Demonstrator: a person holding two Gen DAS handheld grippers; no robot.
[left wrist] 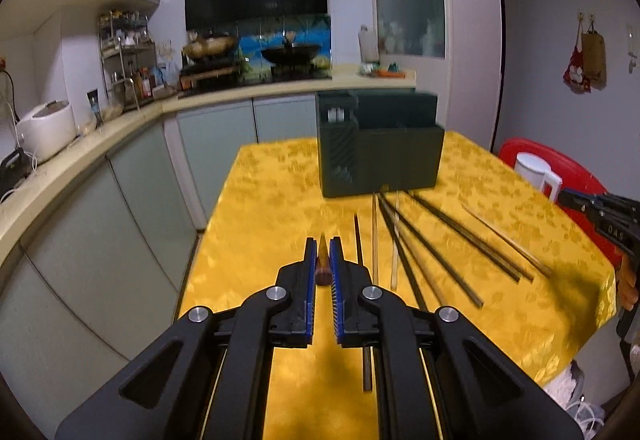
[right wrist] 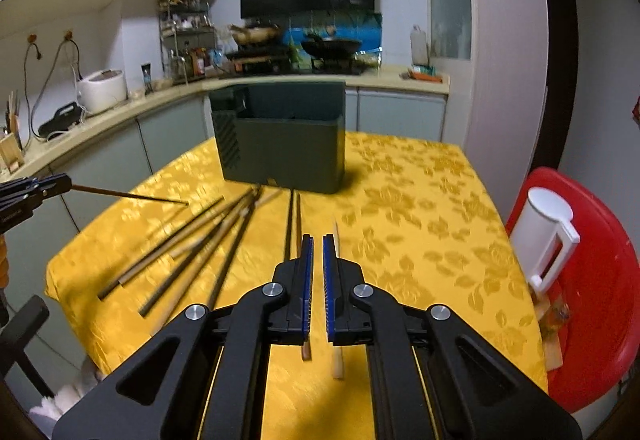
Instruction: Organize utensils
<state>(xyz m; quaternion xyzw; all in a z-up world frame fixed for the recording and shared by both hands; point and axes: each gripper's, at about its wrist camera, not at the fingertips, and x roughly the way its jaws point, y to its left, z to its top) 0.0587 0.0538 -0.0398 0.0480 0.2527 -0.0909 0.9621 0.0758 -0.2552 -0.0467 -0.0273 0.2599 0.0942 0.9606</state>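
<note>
Kitchen, yellow tablecloth (left wrist: 280, 176). Dark green holder (left wrist: 380, 152) upper centre in both views, dead ahead of both tools. Left gripper (left wrist: 325, 244) clamped on a brown chopstick (left wrist: 322, 260), long axis pointing at the holder. Right gripper (right wrist: 317, 240) jaws look closed; can't tell if it's holding anything. Loose chopsticks (right wrist: 208, 236) fan across the cloth below the holder, left of the right gripper.
</note>
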